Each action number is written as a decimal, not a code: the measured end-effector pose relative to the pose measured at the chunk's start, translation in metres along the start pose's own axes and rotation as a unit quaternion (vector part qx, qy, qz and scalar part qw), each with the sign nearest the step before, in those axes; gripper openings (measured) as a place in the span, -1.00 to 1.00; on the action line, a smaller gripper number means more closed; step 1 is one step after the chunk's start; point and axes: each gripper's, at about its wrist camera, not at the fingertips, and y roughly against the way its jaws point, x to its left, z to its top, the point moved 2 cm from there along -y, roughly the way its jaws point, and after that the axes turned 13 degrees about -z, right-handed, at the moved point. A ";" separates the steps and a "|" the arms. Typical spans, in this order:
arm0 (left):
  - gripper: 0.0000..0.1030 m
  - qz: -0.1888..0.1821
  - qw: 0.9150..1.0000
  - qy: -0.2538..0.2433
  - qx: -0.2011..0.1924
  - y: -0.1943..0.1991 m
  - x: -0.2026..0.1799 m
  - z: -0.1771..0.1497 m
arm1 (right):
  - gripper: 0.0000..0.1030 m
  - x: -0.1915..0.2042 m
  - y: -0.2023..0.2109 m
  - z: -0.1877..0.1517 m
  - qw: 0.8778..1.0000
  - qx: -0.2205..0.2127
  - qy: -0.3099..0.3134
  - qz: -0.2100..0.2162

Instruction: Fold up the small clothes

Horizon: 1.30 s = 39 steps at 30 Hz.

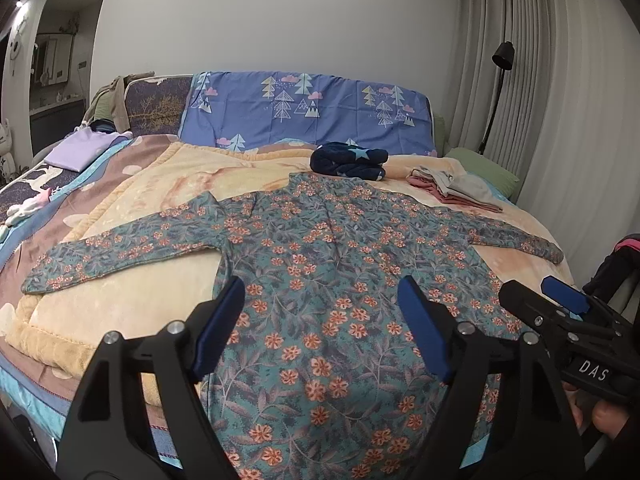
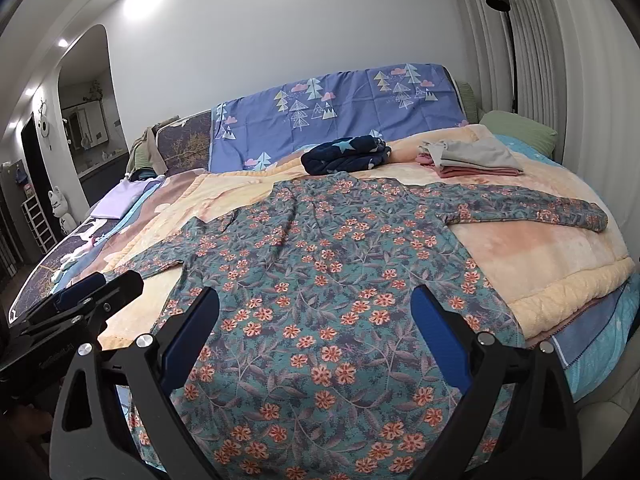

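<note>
Both my wrist cameras look forward and slightly down, close over the floral garment [image 1: 320, 280] filling each frame's centre, bed [image 2: 560, 280] shared.

- One teal long-sleeved garment [image 1: 320, 264] printed with orange flowers, spread flat on the bed.
- One folded navy fleece bundle [image 1: 349, 163] with pale stars.
- One small stack of folded clothes [image 1: 452, 190], grey on top of pink; how many pieces cannot be told.
- One folded lilac cloth [image 1: 82, 148].
- One plush cream-and-peach blanket [image 1: 132, 300].
- One green pillow [image 1: 486, 172].
- One black floor lamp [image 1: 500, 76].
- Two black tongs with blue pads: left tongs [image 1: 322, 322], right tongs [image 2: 316, 332].
</note>
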 end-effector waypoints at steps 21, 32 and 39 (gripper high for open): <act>0.51 0.033 0.998 0.043 0.013 -0.012 0.055 -0.001 | 0.88 0.016 -0.029 -0.004 1.000 0.024 0.003 0.015; 0.51 0.091 0.987 0.130 0.005 -0.005 0.152 -0.004 | 0.87 0.026 -0.044 -0.010 0.999 0.039 0.006 0.025; 0.51 0.123 0.967 0.223 -0.014 0.013 0.239 -0.010 | 0.88 0.020 -0.049 -0.012 0.998 0.050 -0.002 0.030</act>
